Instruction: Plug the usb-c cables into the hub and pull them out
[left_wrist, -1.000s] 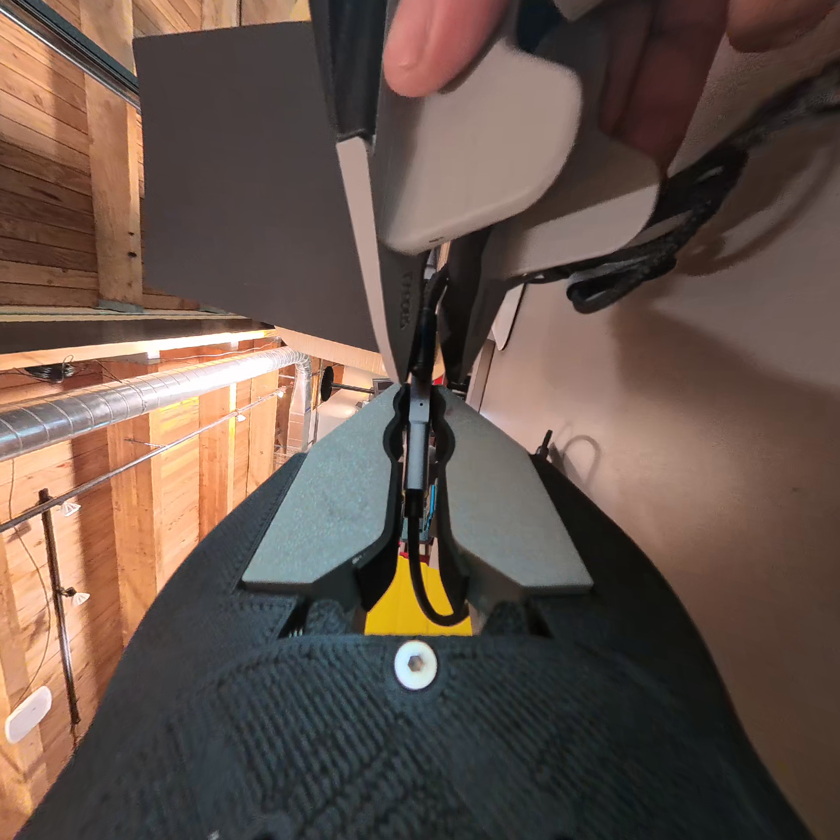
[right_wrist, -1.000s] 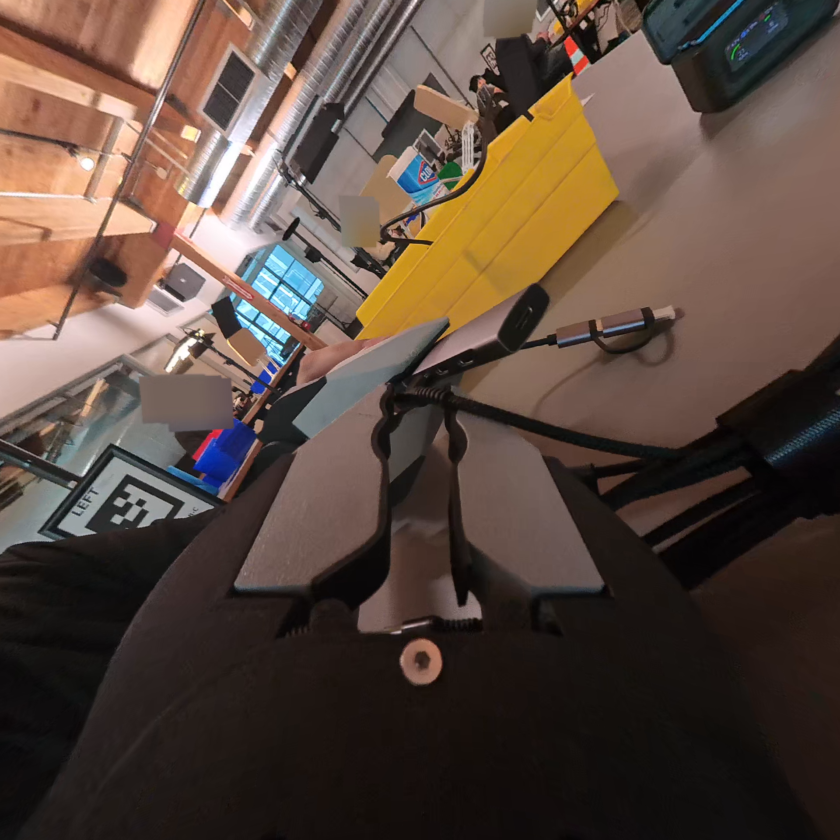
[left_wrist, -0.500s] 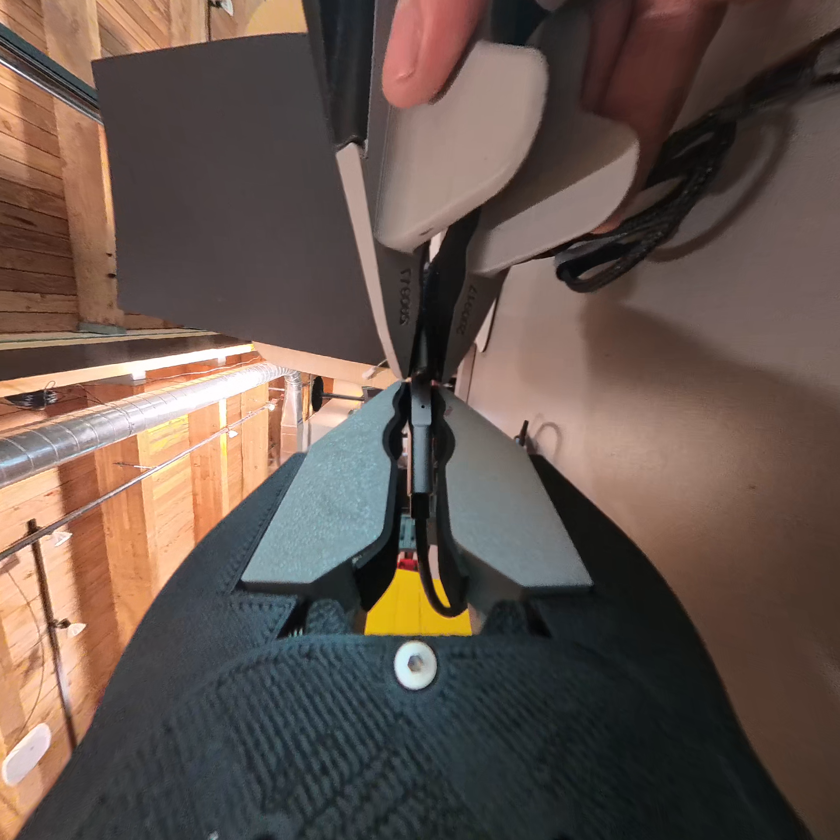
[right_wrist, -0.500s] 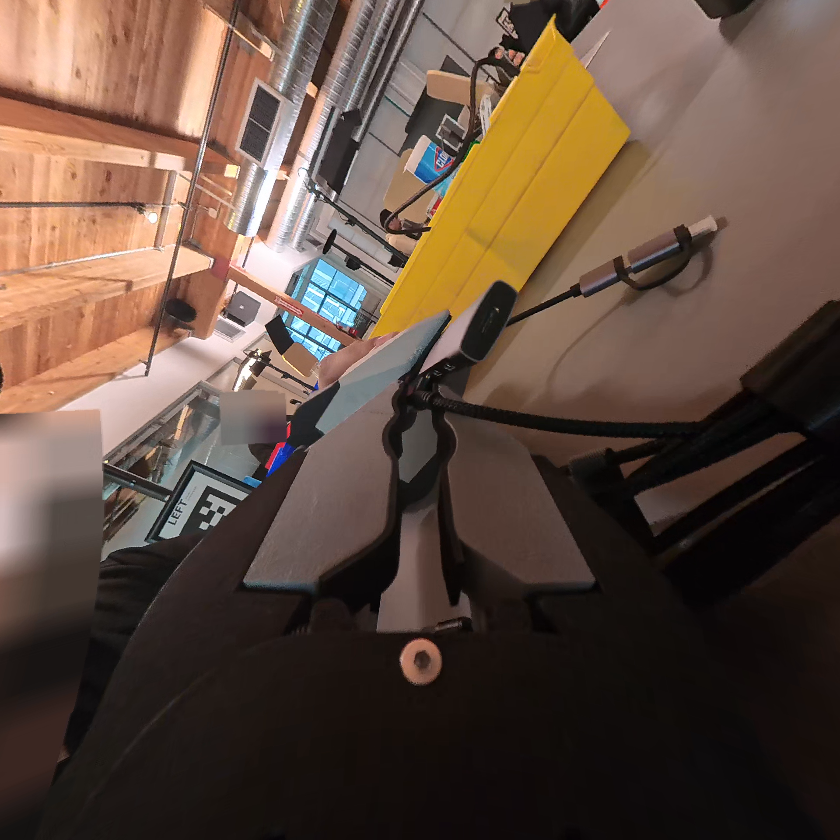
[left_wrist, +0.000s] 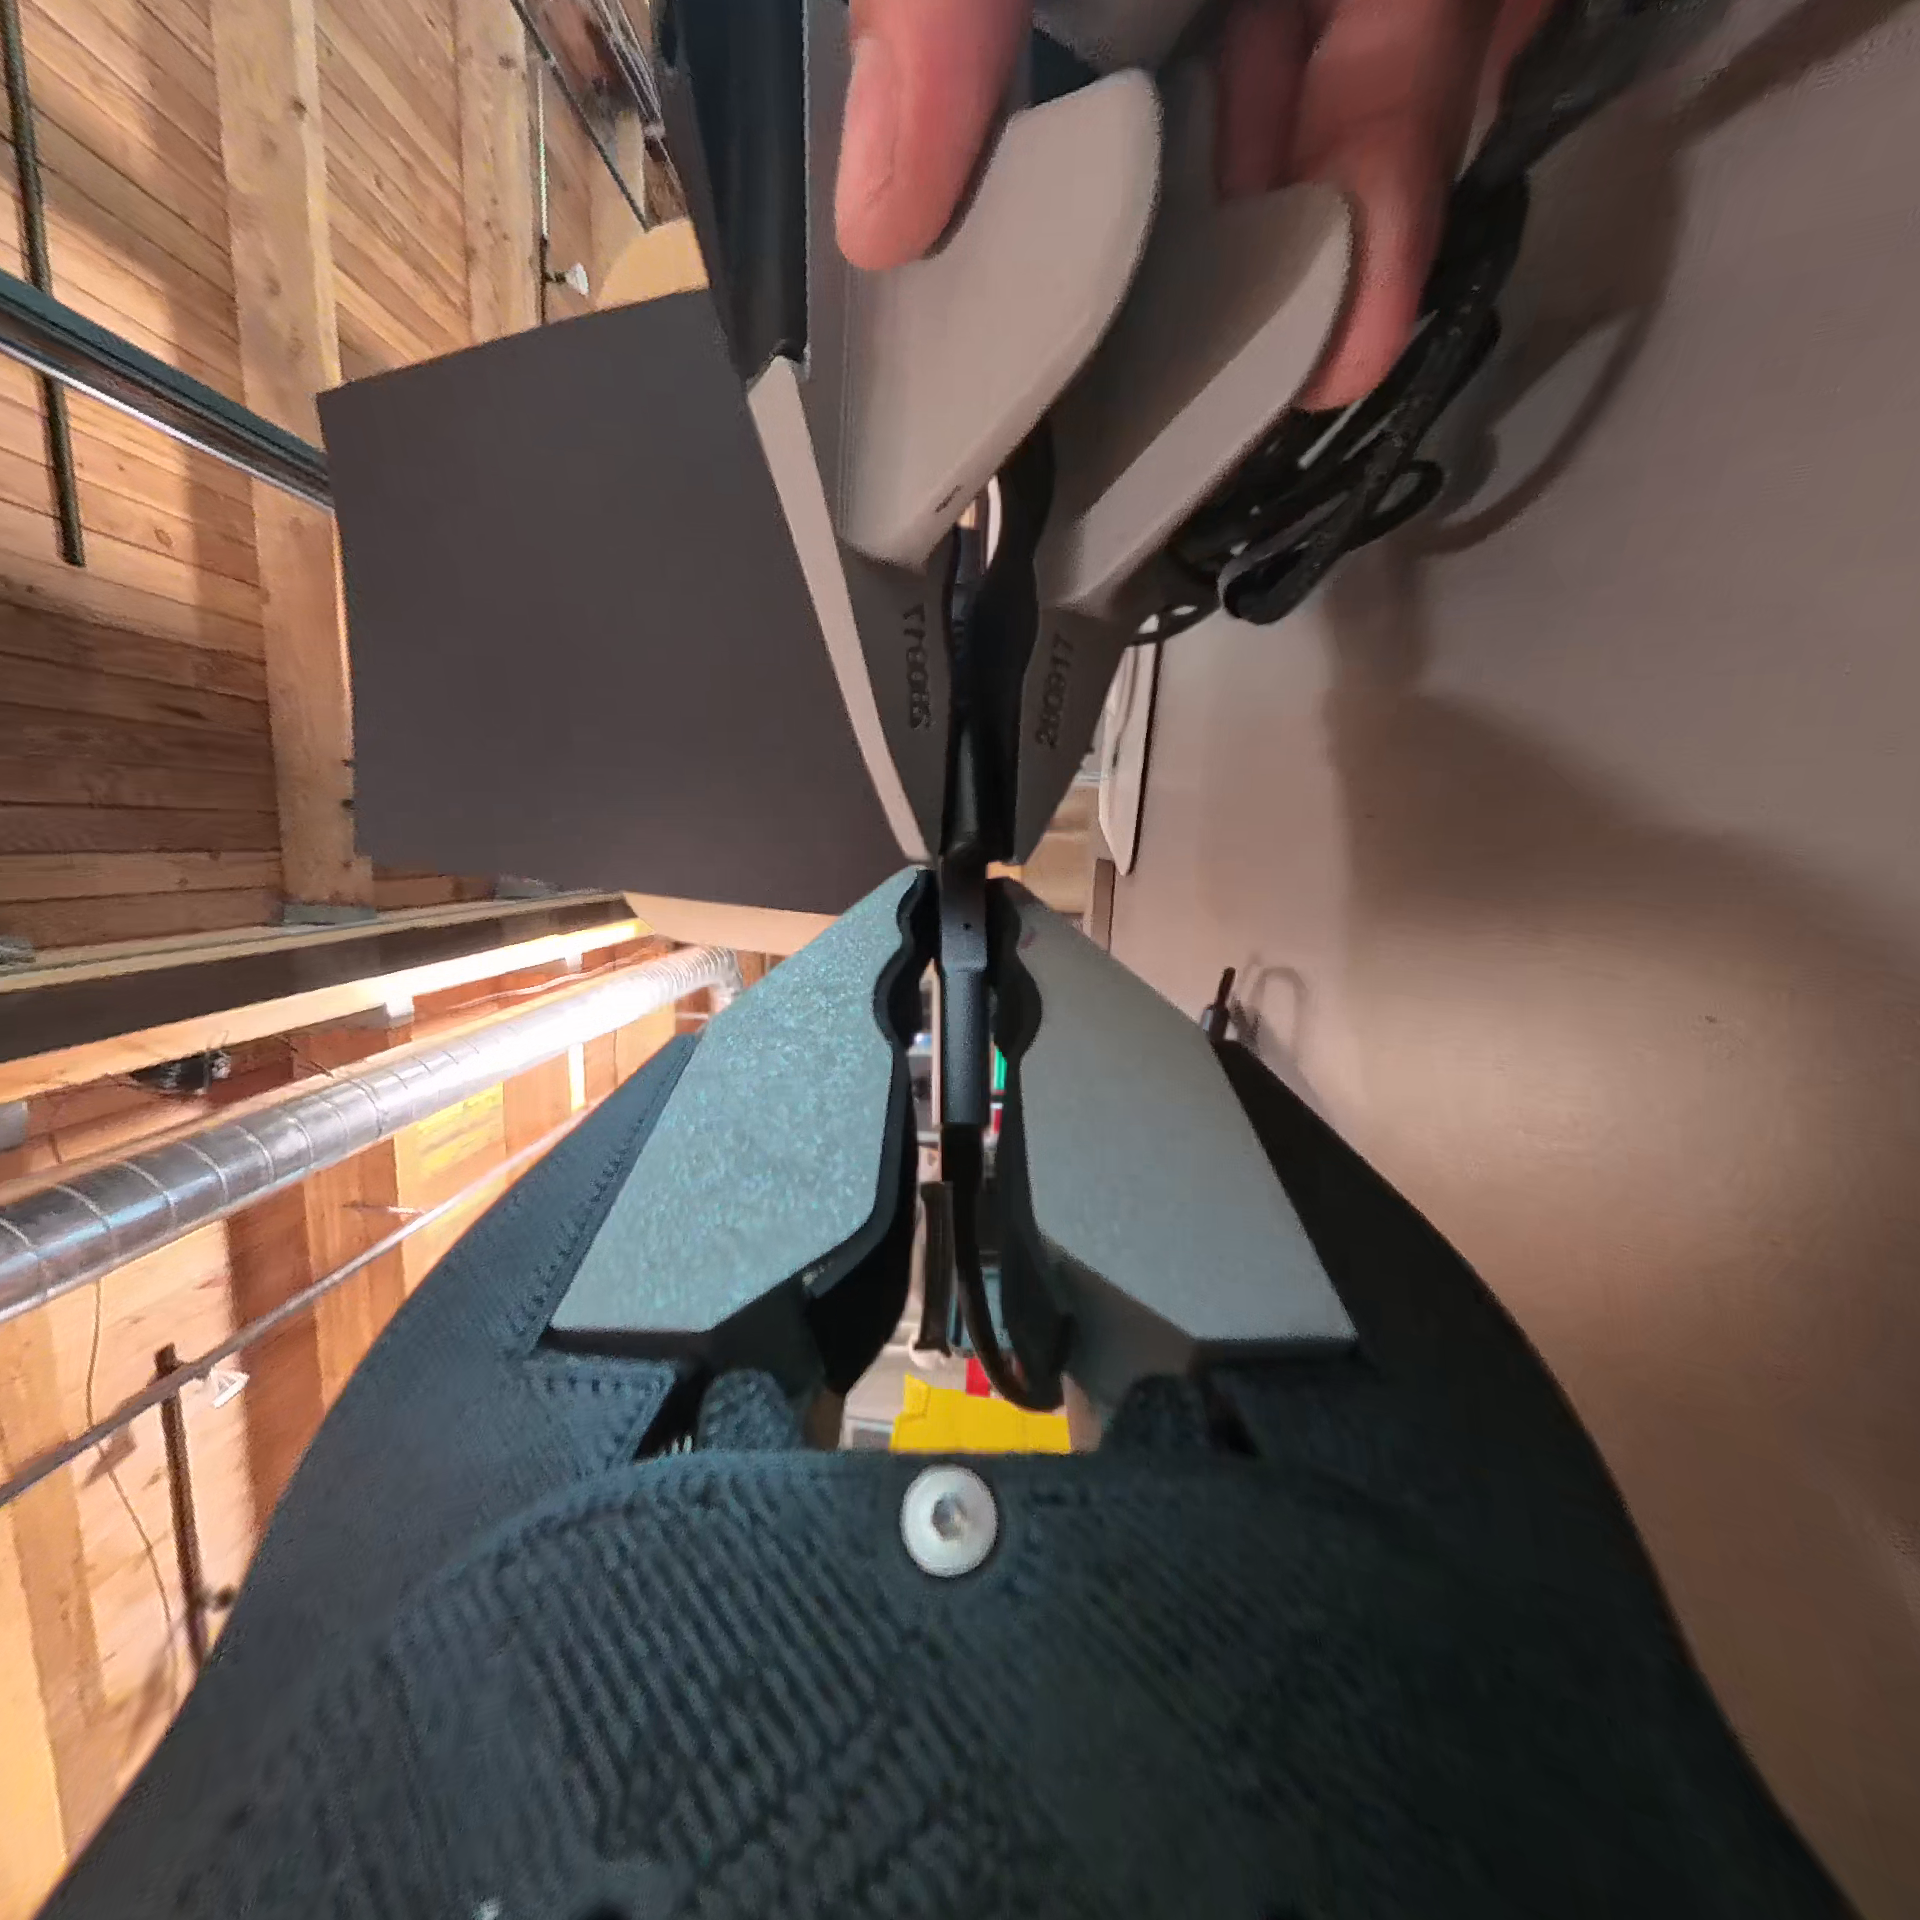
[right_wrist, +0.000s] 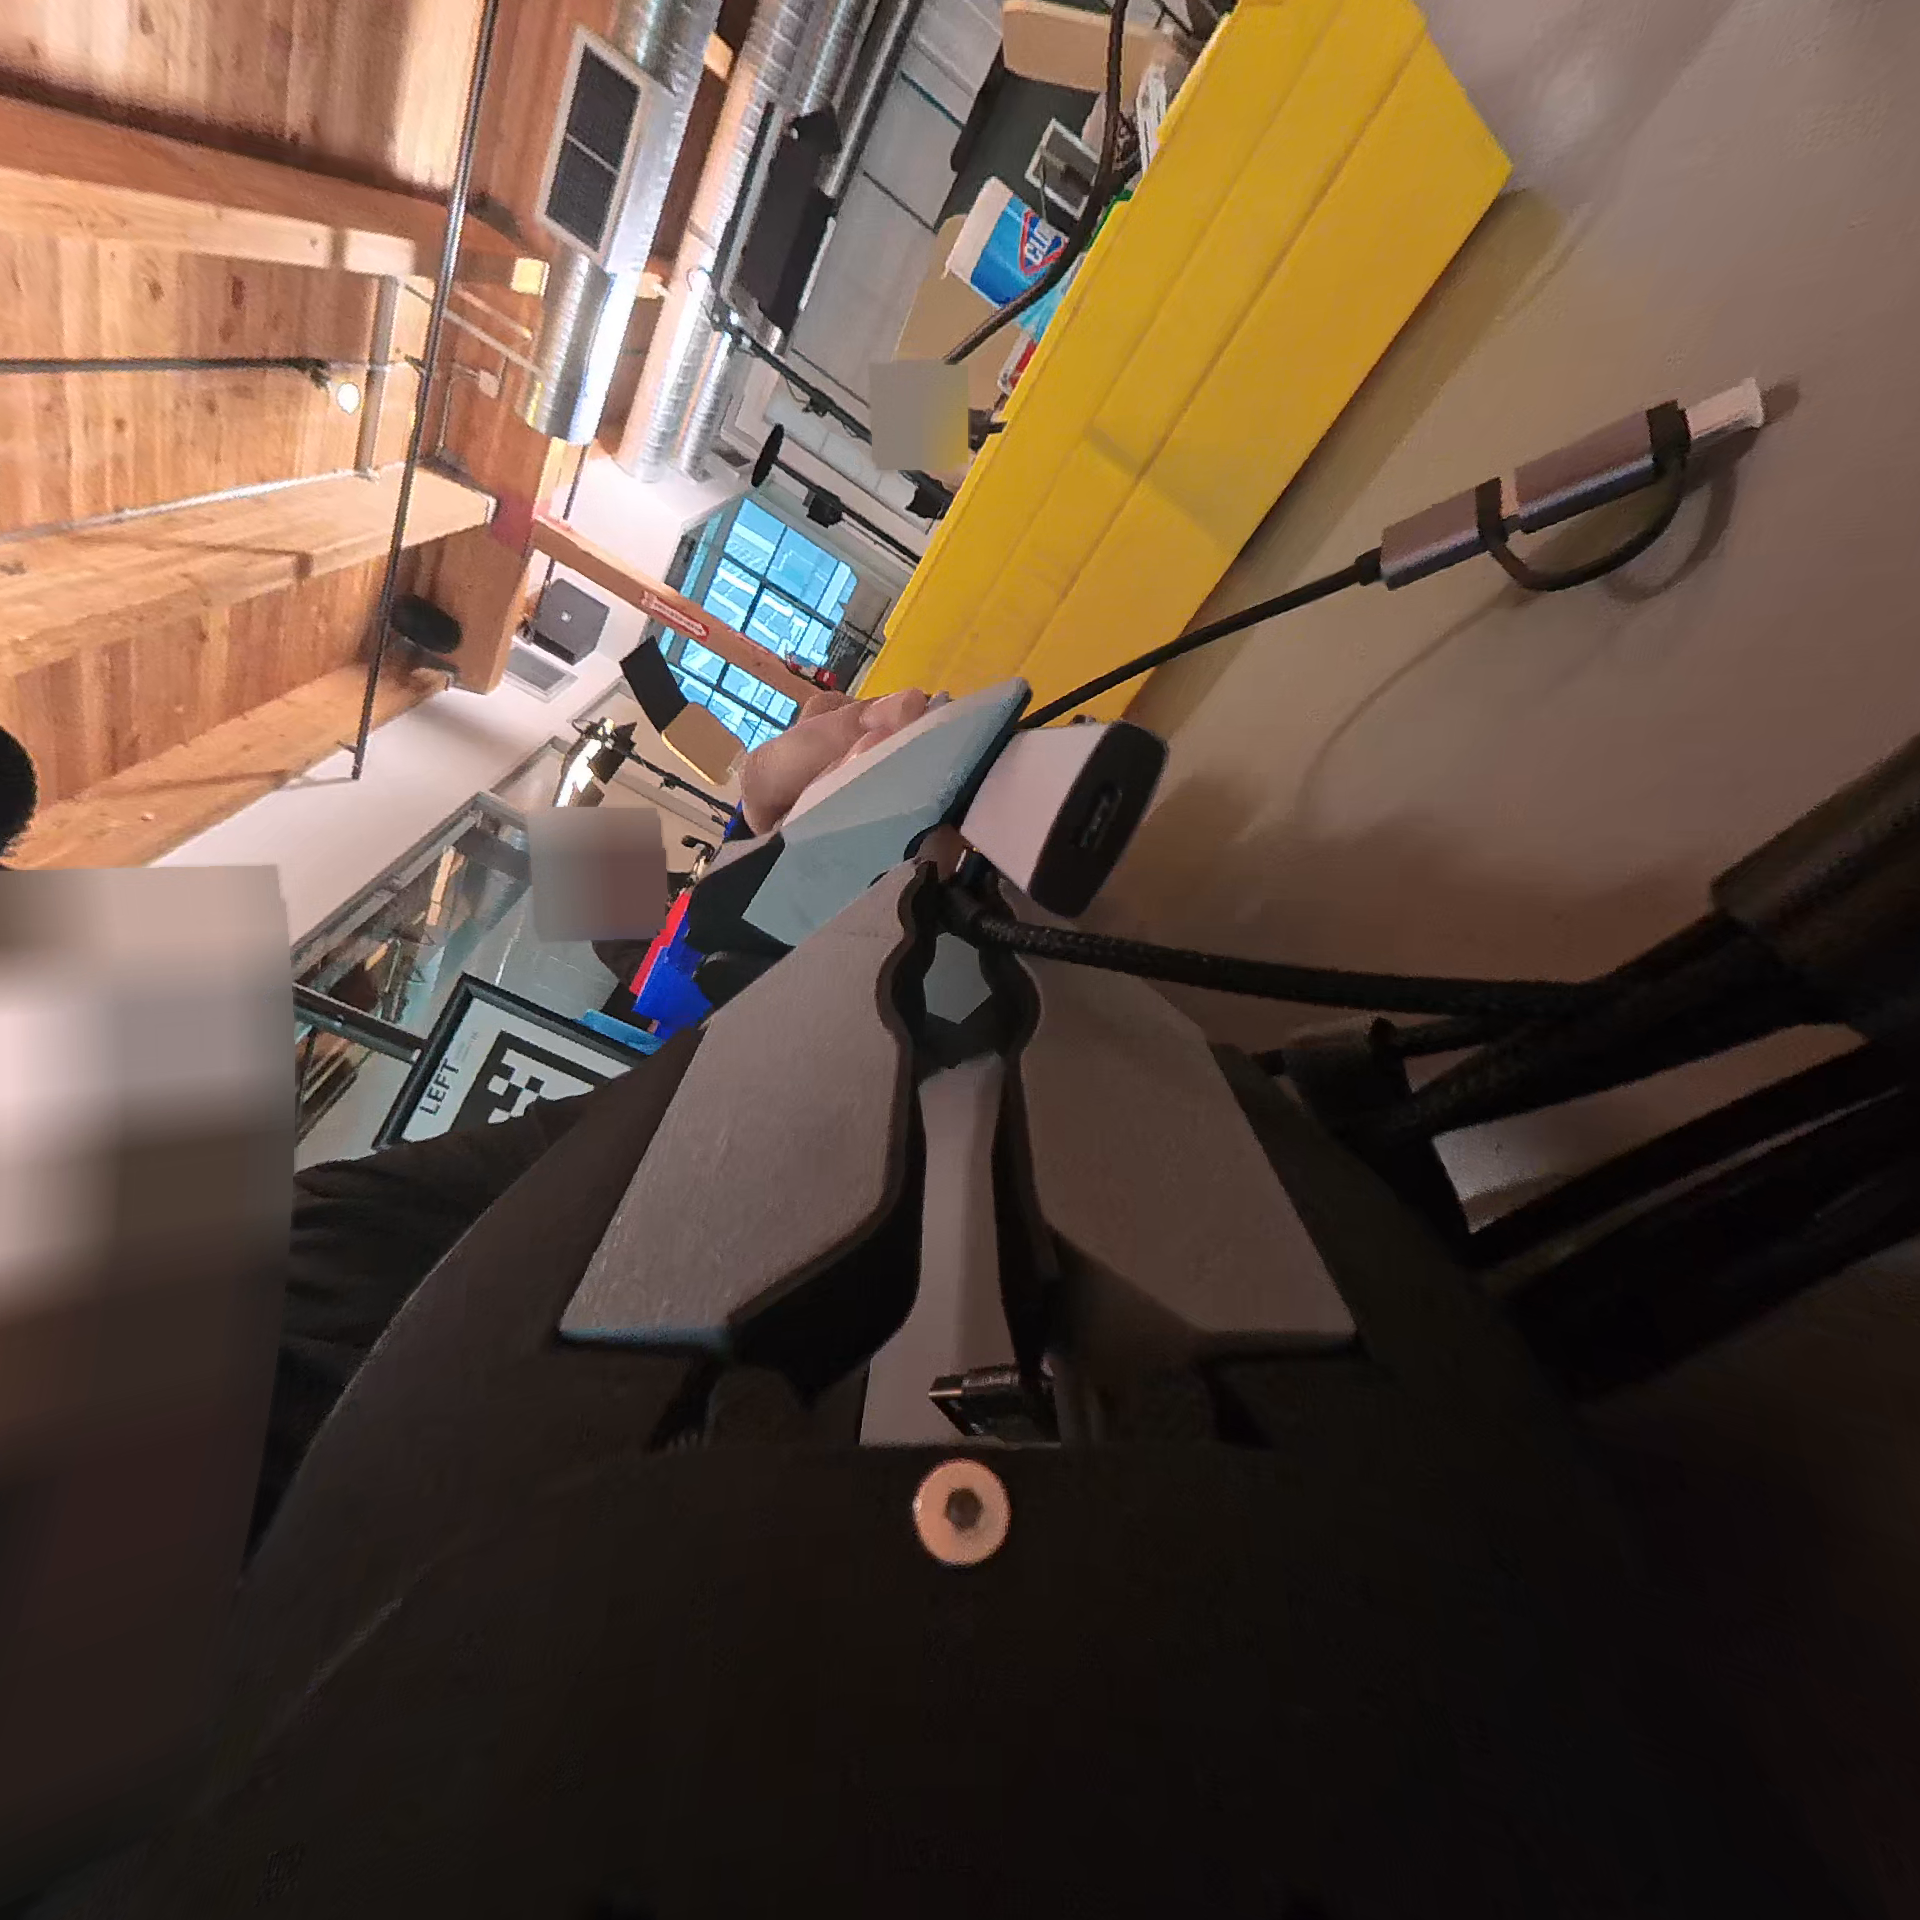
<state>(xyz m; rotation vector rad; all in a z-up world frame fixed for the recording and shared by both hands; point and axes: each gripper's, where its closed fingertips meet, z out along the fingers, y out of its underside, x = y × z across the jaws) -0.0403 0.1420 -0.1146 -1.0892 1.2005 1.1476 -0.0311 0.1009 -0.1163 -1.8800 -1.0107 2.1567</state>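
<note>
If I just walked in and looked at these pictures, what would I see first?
The big yellow bin jumps out first, lying along the grey table at the top of the right view. Next, the right tool pinches a black braided cable beside the grey hub. In the left view, the left tool is shut on the hub, seen edge-on, with a hand gripping the other tool above.

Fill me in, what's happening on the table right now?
A person is working two handheld grippers tip to tip above the table. The left gripper has its fingers shut on the grey hub, whose thin lead runs to an adapter lying on the table. The right gripper is shut on the plug end of a braided cable, held right at the hub's side. Whether the plug is seated cannot be told from these views.
</note>
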